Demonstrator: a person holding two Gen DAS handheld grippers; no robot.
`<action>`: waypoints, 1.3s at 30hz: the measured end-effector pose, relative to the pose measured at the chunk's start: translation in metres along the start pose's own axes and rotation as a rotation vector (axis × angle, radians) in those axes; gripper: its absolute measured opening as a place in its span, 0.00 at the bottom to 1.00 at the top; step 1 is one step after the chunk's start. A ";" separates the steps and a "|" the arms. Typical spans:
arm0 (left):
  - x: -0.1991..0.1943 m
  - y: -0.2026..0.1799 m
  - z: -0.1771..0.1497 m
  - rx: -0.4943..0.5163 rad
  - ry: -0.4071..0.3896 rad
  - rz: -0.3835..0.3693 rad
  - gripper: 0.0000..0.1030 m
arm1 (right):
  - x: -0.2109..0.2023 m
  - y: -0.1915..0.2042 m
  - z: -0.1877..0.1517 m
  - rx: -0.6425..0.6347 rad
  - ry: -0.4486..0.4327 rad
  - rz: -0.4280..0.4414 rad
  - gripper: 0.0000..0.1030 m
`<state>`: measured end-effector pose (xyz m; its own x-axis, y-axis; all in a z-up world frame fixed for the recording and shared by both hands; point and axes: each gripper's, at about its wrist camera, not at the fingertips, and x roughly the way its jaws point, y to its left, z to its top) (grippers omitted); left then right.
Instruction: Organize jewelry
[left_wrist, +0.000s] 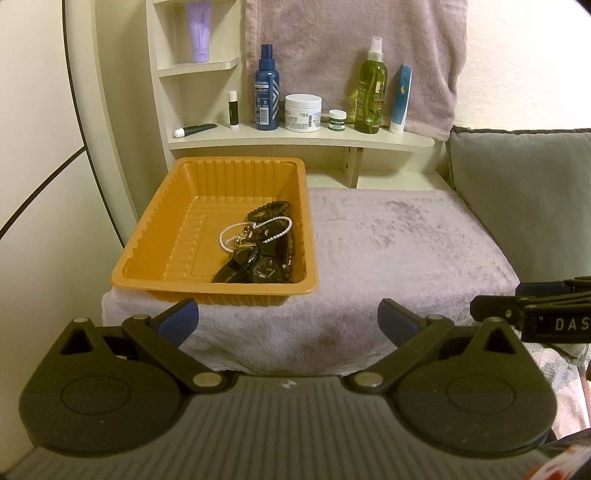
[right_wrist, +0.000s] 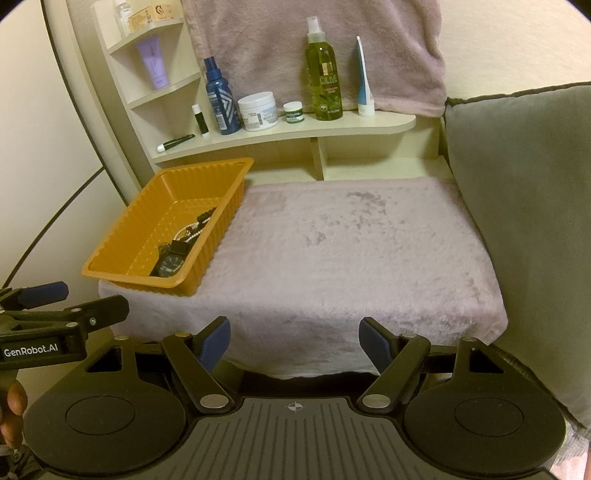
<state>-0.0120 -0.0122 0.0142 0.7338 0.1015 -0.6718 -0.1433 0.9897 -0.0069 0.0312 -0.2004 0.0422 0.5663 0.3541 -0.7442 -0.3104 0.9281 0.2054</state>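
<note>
Both grippers hang back, nothing held: left gripper (left_wrist: 288, 319) spread wide, right gripper (right_wrist: 294, 341) spread wide too. The jewelry (left_wrist: 258, 245) lies heaped in the orange tray (left_wrist: 155, 236), well ahead of both sets of fingers.

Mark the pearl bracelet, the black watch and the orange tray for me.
pearl bracelet (left_wrist: 226, 235), left wrist view, on its left bead loop.
black watch (left_wrist: 266, 273), left wrist view, on its dial.
orange tray (left_wrist: 155, 214), left wrist view, on its left wall.
</note>
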 end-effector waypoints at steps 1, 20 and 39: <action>0.000 0.000 0.000 0.000 0.000 0.000 0.99 | 0.000 0.000 0.000 0.000 0.000 0.000 0.74; 0.000 0.000 0.000 0.001 0.001 -0.001 0.99 | 0.001 0.001 0.000 0.001 0.002 0.000 0.74; 0.000 0.000 0.000 0.000 0.000 0.000 0.99 | 0.002 0.001 -0.003 0.001 0.003 0.002 0.74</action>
<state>-0.0122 -0.0122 0.0142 0.7334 0.1014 -0.6721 -0.1433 0.9896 -0.0071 0.0297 -0.1987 0.0397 0.5638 0.3553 -0.7456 -0.3103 0.9277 0.2075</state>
